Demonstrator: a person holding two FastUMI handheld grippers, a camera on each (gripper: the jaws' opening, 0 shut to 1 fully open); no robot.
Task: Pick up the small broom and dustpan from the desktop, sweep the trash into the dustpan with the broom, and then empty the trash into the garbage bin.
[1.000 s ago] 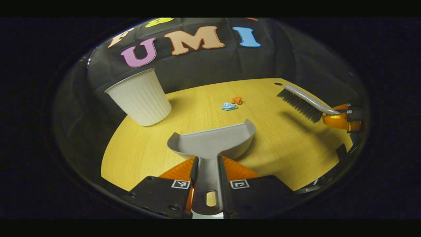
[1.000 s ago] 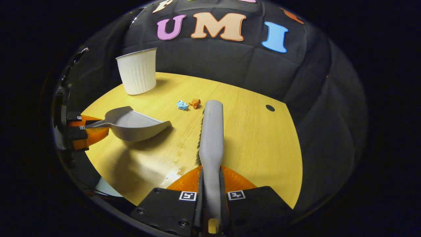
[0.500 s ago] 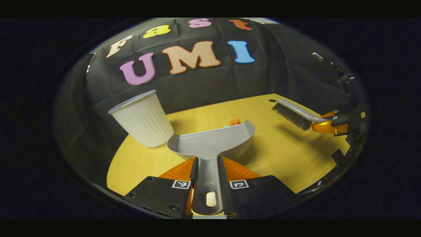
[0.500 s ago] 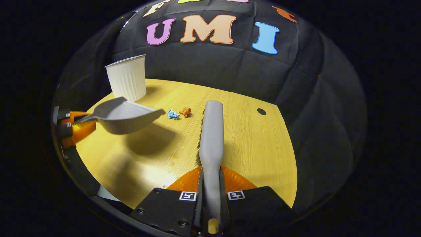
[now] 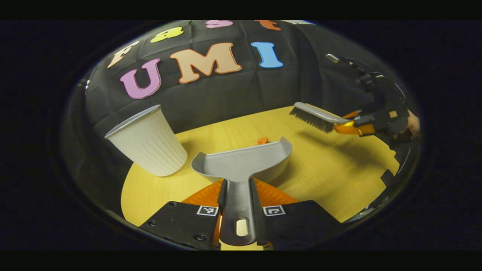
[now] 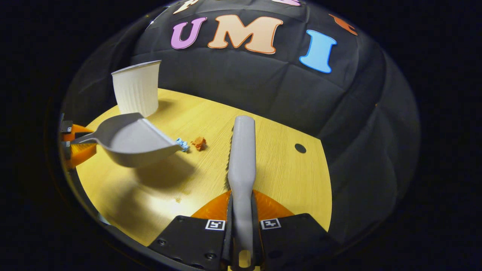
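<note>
- Left tongs (image 5: 238, 195): low at the near edge of the surface (image 5: 331, 177), aimed across it toward the booth wall, clamped on the dustpan (image 5: 243, 162) handle, one finger each side.
- In the right gripper view the left tongs (image 6: 77, 145) come in from the left edge and hold the dustpan (image 6: 131, 139) in the air, mouth tipped down toward the trash; its shadow falls on the surface (image 6: 286, 177) below.
- Right tongs (image 6: 241, 214): clamped on the broom (image 6: 241, 150) handle, which runs straight ahead between the fingers; bristles show along its left edge.
- In the left gripper view the right tongs (image 5: 352, 126) sit far right, raised, broom (image 5: 316, 116) held off the surface with bristles down; part of a hand (image 5: 412, 124) shows behind them.
- Trash: blue scrap (image 6: 182, 143) and orange scrap (image 6: 199, 143) lie side by side on the surface, between dustpan lip and broom. Blue one sits right at the lip, can't tell if touching.
- From the left gripper view only the orange scrap (image 5: 262, 140) peeks over the dustpan's far rim.
- Dustpan tray: nothing visible inside.
- Bin (image 5: 148, 141): white, ribbed, upright at the far left of the surface, beside the dustpan; the bin (image 6: 136, 88) stands behind the dustpan in the right gripper view. Inside can't be seen.
</note>
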